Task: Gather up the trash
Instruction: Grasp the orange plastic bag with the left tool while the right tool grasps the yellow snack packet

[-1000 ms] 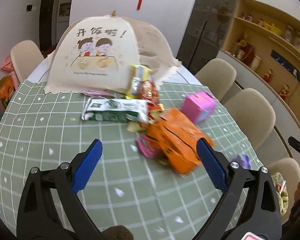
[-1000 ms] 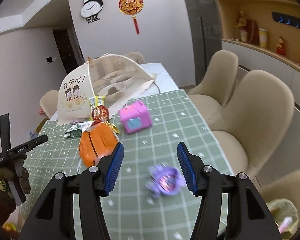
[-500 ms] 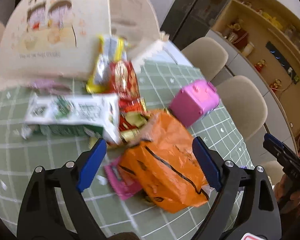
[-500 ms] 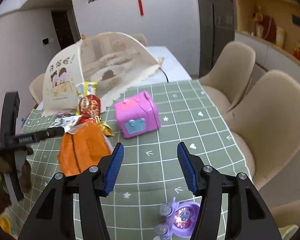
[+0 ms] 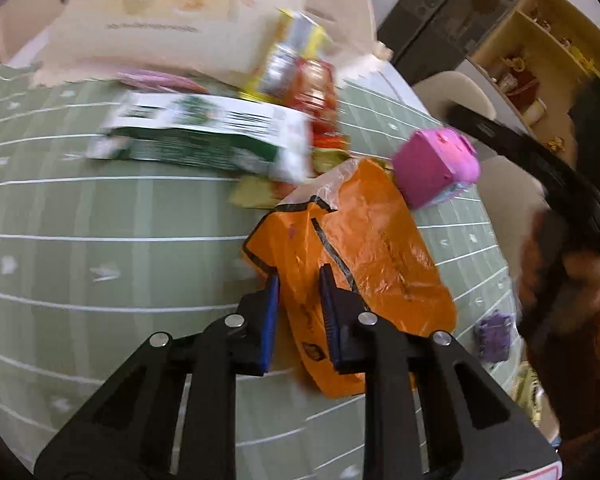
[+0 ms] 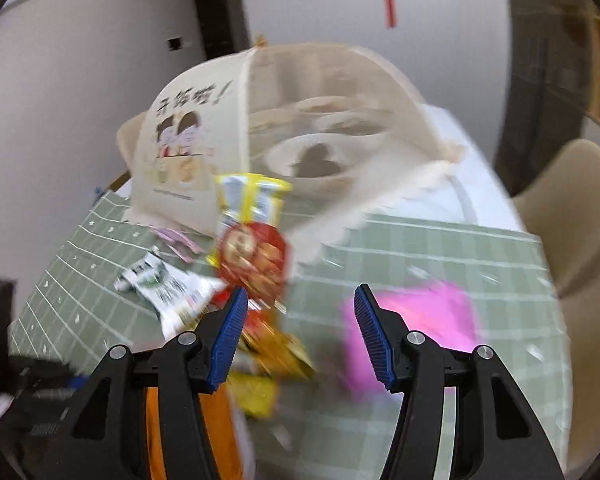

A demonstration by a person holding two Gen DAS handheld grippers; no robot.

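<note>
— On the bench, under its green checked cloth, what lies nearest the left gripper?

— An orange plastic bag, crinkled, with black trim. The left gripper's jaws have just been closing and now stand narrow, with a fold of the bag's near edge between the blue pads; they look to be pinching it.

— And the rest of the trash?

— Beyond the bag lies a green-and-white wrapper, flat and blurred. Behind that, a yellow-and-silver packet and a red snack packet lean against the cream food cover. A pink box sits just beside the bag's far corner, and a small purple object lies near the bench edge on the right.

— What does the right gripper show?

— Its jaws stand wide with nothing between them, above the bench. Through the gap you see green cloth; the red snack packet and the green-and-white wrapper lie left of it, the pink box right, all smeared by blur. The orange bag shows low behind its left finger.

— Is the person visible?

— Only a hand at the right edge of the left wrist view, on a black gripper handle.
</note>
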